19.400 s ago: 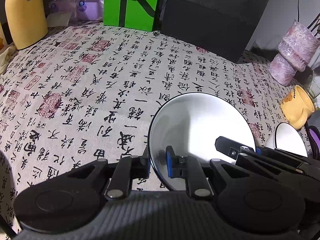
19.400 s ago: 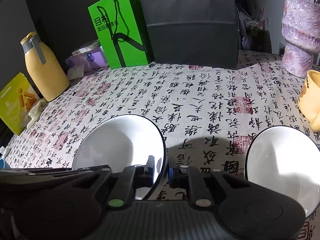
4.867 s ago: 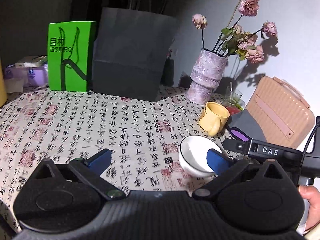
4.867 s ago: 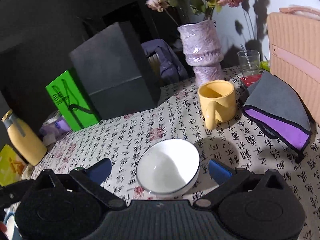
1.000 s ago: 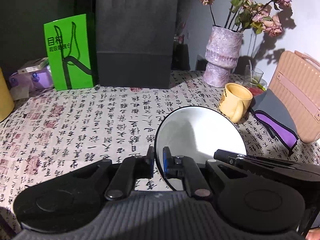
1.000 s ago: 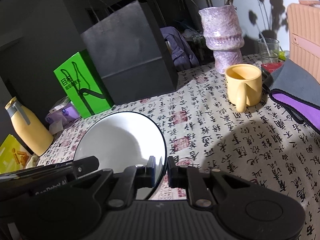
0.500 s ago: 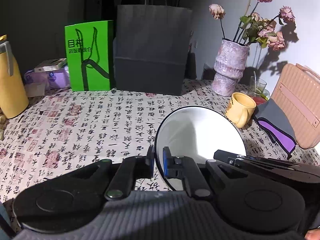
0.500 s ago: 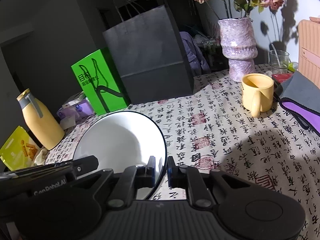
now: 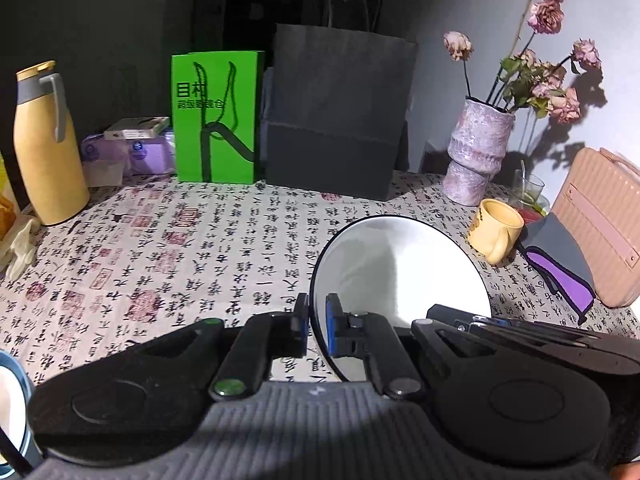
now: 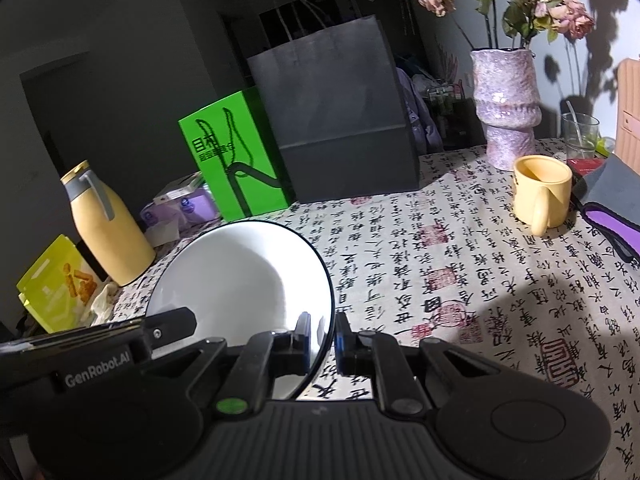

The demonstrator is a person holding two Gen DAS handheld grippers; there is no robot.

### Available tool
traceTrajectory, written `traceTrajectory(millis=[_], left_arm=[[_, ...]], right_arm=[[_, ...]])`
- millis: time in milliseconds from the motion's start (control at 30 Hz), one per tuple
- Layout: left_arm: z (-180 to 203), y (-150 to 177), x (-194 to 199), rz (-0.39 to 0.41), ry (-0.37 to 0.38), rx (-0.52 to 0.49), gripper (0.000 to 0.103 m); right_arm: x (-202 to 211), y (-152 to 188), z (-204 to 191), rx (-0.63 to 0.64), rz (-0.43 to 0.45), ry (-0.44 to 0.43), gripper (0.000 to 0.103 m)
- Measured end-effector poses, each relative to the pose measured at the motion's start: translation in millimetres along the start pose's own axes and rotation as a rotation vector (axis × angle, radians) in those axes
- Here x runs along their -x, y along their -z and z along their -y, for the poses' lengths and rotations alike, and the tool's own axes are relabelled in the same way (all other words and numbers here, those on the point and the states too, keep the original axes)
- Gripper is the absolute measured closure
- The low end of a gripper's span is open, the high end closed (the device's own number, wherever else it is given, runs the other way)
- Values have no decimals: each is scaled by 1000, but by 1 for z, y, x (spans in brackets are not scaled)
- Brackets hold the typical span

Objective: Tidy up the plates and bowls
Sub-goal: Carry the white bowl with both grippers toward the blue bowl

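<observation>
While both grippers work together, a single white bowl (image 9: 400,276) with a thin dark rim is held tilted above the table (image 9: 160,264), its open side facing the cameras. The left gripper (image 9: 317,326) has its fingers clenched on the bowl's rim at the left edge, one blue pad on each side of the wall. The right gripper (image 10: 322,338) grasps the same bowl (image 10: 240,276) at the opposite edge, its fingers pinching the rim in the same way. In each wrist view the other gripper's black body shows just past the bowl, low in the picture.

The table is covered by a cloth printed with black calligraphy and red seals. At its far side stand a green paper bag (image 9: 216,120) and, touching it on the right, a larger black paper bag (image 9: 336,120). A yellow flask with a grey handle (image 9: 44,144) stands at the left, with a purple tissue pack (image 9: 136,152) between it and the green bag. To the right are a mottled purple vase (image 9: 478,152) holding dried roses, a yellow mug (image 9: 496,228), a grey and purple pouch (image 9: 560,264) and a pink ribbed case (image 9: 604,224). Behind the mug stands a drinking glass (image 10: 580,128). A yellow snack packet (image 10: 56,288) lies at the left edge in the right wrist view. Another white, blue-rimmed dish (image 9: 12,408) peeks in at the lower left corner of the left wrist view.
</observation>
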State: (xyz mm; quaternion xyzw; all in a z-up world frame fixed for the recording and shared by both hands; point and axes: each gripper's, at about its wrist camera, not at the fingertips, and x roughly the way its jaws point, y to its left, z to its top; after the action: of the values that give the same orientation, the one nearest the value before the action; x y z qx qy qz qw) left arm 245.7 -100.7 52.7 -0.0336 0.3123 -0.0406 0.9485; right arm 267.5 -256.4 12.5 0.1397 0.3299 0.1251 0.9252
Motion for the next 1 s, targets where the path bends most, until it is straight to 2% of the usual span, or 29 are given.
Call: traceTrajectory(millis=[1000], left_arm=[[-86,30,79,64,-78,121,94]], right_arm=[[26,37,-101,94,-6,-87,92]])
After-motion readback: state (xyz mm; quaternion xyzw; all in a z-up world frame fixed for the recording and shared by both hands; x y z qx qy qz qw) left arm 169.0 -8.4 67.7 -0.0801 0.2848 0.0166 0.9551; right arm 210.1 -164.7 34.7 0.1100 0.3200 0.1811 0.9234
